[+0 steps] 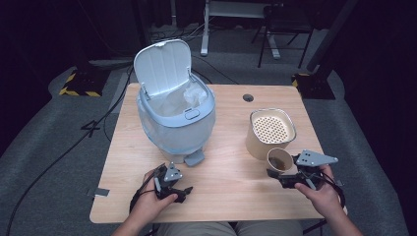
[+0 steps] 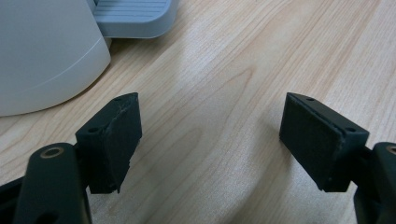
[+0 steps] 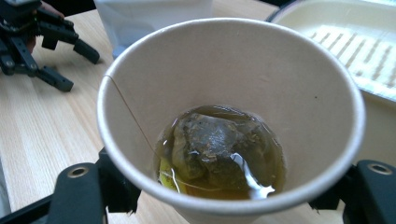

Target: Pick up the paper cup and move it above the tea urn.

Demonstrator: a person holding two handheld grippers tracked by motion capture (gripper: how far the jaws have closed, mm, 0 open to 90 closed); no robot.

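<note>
Wooden table (image 1: 226,196) on grey carpet, dark room behind, lidded bin (image 1: 175,115) open, left gripper (image 1: 169,184) released, right gripper (image 1: 295,177) grasping paper cup (image 1: 280,161) of tea.

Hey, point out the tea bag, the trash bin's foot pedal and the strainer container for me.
tea bag (image 3: 212,140), right gripper view, on its soaked middle in the paper cup.
foot pedal (image 2: 133,16), left gripper view, on its ribbed grey top.
strainer container (image 1: 255,142), high view, on its tan outer wall.
</note>
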